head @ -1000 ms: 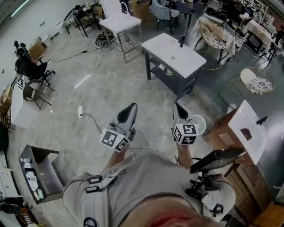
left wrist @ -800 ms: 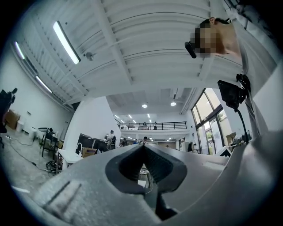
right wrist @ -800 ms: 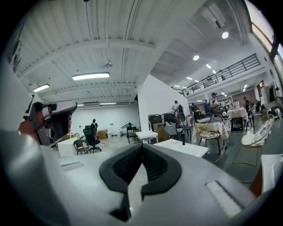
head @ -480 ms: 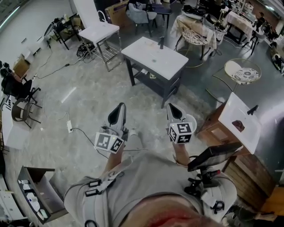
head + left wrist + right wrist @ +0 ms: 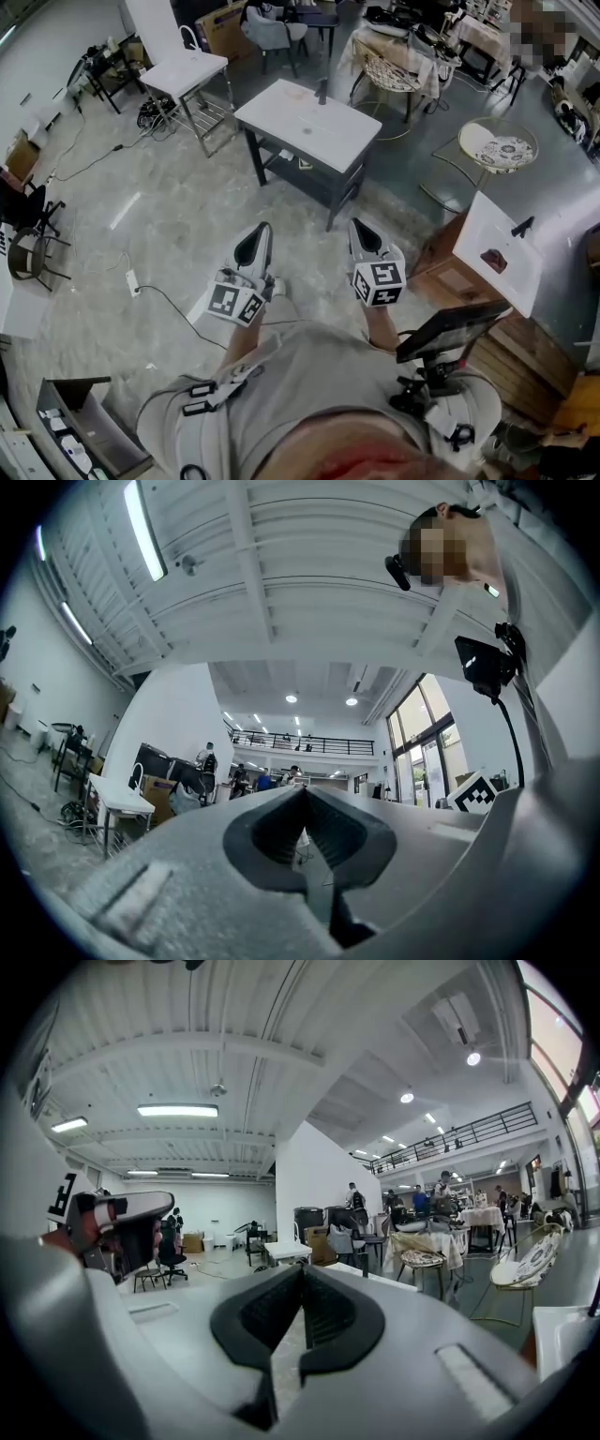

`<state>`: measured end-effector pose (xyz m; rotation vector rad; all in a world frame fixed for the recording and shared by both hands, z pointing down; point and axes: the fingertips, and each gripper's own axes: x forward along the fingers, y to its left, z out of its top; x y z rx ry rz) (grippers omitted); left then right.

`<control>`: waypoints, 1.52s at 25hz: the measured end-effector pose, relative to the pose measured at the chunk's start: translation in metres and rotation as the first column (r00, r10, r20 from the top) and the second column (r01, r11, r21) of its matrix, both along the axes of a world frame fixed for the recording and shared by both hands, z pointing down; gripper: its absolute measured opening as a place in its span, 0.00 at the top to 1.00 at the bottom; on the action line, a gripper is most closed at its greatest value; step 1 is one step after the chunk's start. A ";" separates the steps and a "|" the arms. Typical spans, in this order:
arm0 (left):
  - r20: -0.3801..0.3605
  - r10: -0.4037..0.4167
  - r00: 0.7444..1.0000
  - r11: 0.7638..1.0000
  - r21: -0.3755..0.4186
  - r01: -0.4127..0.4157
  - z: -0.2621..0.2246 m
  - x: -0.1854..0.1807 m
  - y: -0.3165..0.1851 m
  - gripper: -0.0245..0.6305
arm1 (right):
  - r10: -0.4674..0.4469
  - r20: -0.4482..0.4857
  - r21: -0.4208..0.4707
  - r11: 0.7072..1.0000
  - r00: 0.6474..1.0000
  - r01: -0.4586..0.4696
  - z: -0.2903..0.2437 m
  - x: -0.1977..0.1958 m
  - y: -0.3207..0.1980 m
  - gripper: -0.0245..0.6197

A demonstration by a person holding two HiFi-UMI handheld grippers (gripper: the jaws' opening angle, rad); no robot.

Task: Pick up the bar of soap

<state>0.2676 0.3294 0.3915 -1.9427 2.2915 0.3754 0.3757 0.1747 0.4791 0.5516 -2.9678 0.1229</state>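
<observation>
A small reddish-brown block [image 5: 494,259], possibly the bar of soap, lies on a white slab [image 5: 483,230] with a dark tap, right of me in the head view. I hold both grippers in front of my chest, high over the floor and well short of the slab. My left gripper [image 5: 255,236] is shut with nothing in it, and its jaws meet in the left gripper view [image 5: 303,794]. My right gripper [image 5: 359,230] is shut and empty as well, its jaws touching in the right gripper view [image 5: 302,1269]. Both point ahead into the hall.
A white-topped table on a dark frame [image 5: 281,122] stands ahead with a dark bottle [image 5: 322,91] on it. A round table [image 5: 497,147] and wicker chair [image 5: 386,67] lie right. Wooden crates [image 5: 459,281] sit under the slab. A cable [image 5: 164,298] crosses the floor.
The view has swung right and forward: the white-topped table has slid left in view and the white slab has come closer. Both grippers stay shut and held in front.
</observation>
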 end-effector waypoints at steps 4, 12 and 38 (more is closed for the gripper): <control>-0.017 0.035 0.999 0.999 0.008 -0.035 0.007 -0.021 -0.019 0.97 | -0.001 -0.013 -0.011 1.000 1.000 0.000 0.002 -0.024 -0.008 0.96; -0.037 0.116 0.993 0.993 0.024 -0.115 0.007 -0.079 -0.059 0.97 | 0.035 -0.018 -0.010 0.999 0.999 -0.035 -0.004 -0.081 -0.033 0.96; -0.096 0.307 0.947 0.952 0.027 -0.306 0.041 -0.275 -0.141 0.97 | 0.134 -0.114 -0.008 0.991 0.984 -0.136 0.006 -0.263 -0.093 0.96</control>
